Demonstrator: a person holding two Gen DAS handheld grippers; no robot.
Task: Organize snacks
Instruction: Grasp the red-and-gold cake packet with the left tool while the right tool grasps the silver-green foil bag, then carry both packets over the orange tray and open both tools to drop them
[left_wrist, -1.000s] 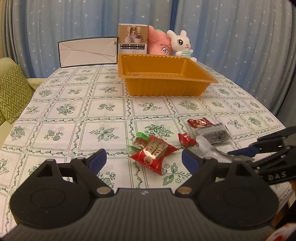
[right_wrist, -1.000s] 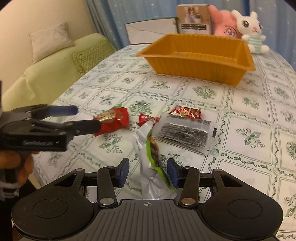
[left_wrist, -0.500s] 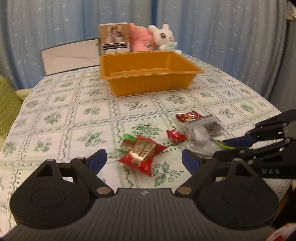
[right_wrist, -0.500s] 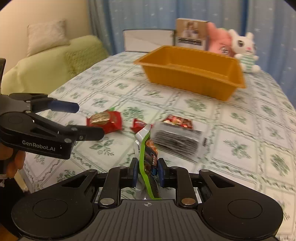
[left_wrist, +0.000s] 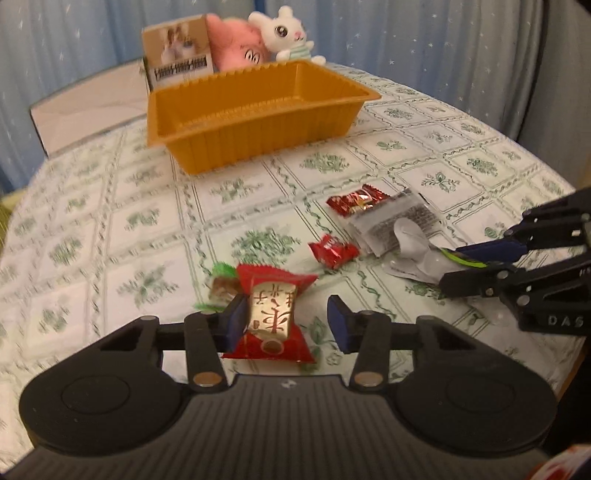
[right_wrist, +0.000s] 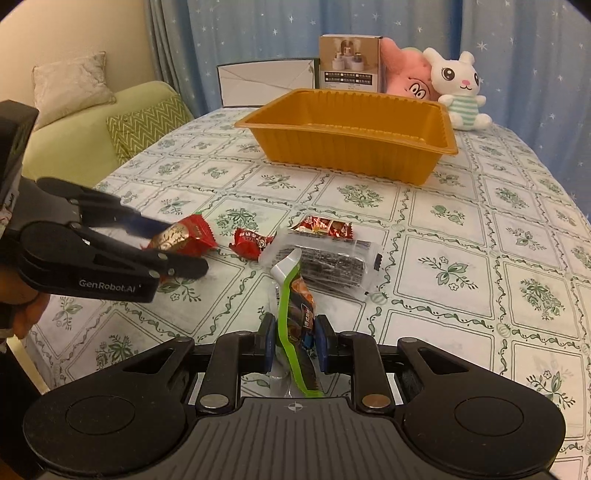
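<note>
Red candy (left_wrist: 271, 315) between parted left tongs (left_wrist: 286, 323); right tongs (right_wrist: 294, 345) clenched on green-edged packet (right_wrist: 297, 314).

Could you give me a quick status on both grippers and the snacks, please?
Right gripper shut on green-edged snack packet. Left gripper open around red-and-gold candy, not clamped. Orange tray holds no visible snacks; path unobstructed.

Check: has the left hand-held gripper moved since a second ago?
Yes. The left hand-held gripper advanced toward the orange tray and now straddles the red candy, still open.
</note>
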